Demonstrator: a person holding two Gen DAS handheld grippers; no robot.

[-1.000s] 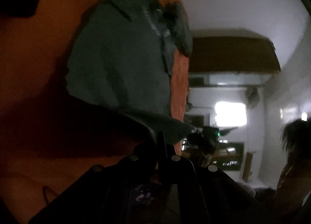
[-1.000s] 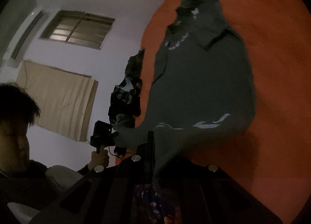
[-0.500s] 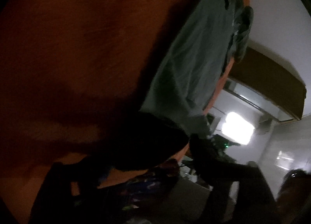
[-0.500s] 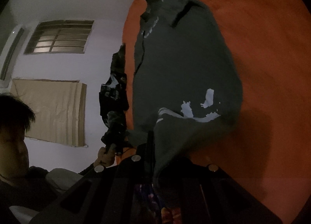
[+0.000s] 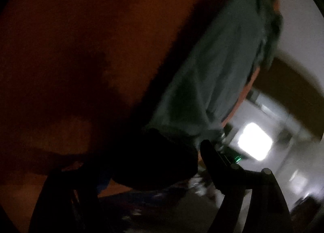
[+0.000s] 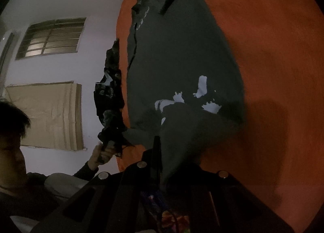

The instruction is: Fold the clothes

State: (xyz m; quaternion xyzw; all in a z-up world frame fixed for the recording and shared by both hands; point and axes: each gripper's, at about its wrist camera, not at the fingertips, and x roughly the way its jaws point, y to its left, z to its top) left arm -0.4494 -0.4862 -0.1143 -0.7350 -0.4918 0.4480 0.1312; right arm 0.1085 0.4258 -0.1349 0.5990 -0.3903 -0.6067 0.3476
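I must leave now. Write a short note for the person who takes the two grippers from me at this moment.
Right gripper: shut on the hem of the grey shirt.
Left gripper: too dark to tell; a dark fold of the shirt lies between its fingers.
The shirt lies on the orange surface, hem lifted.
Done: hem picked up.
Left: likely carry the hem to the collar, then finish folding.
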